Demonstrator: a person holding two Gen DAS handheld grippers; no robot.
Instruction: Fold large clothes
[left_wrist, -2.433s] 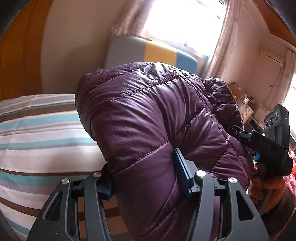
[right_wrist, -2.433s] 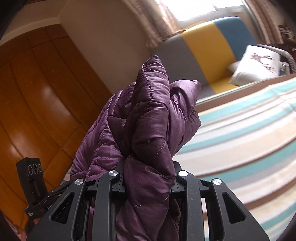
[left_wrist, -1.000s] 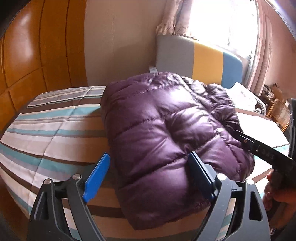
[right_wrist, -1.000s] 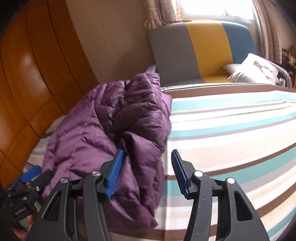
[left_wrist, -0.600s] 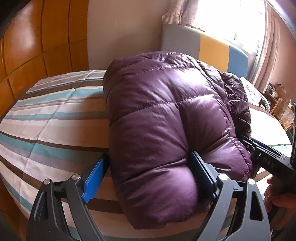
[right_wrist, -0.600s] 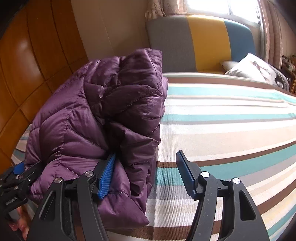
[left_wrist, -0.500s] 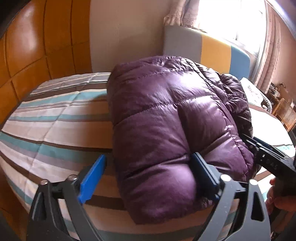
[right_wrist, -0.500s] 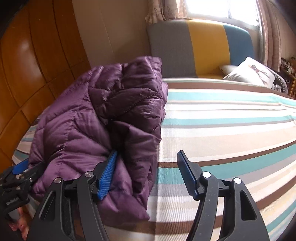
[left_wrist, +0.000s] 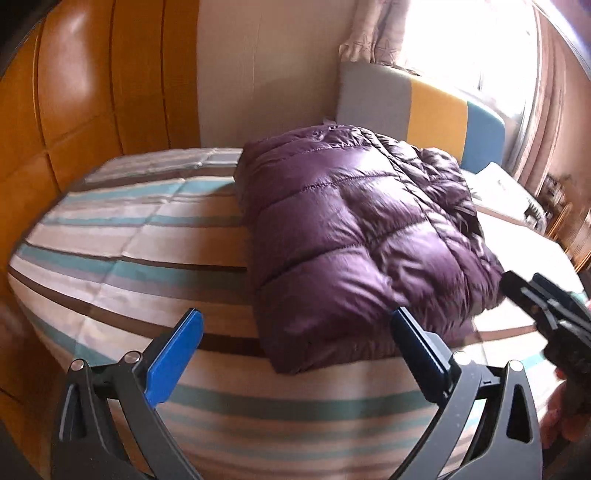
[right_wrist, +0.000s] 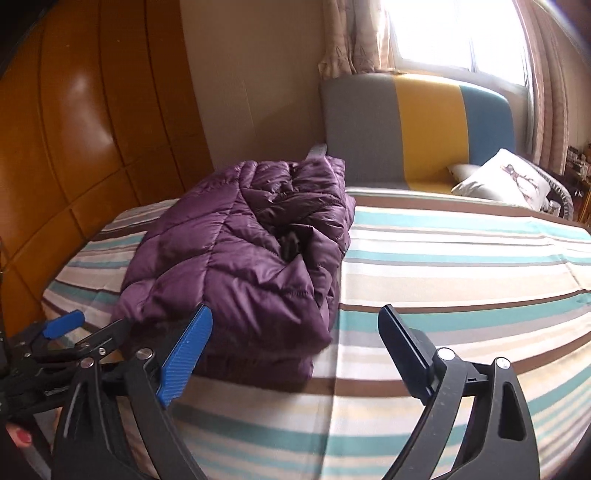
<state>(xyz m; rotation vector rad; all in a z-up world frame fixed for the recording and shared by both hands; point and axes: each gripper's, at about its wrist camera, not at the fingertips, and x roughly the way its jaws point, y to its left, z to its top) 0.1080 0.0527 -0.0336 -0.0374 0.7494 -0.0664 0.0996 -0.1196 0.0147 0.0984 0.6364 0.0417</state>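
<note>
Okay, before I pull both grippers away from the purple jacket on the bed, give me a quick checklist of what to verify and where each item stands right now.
1. Left gripper free of the purple jacket: ok, jaws wide, nothing between the pads.
2. Right gripper free of fabric: ok, jaws opening, only bedspread between them.
3. Jacket resting fully on the striped bedspread: ok, near the front edge but not hanging over.
4. Fold holding shape: ok, a compact bundle, though the right-hand side looks rumpled.
5. Sleeves tucked in: cannot tell, the inner layers are hidden.
6. Grippers clear of each other: ok, apart on either side of the jacket.
</note>
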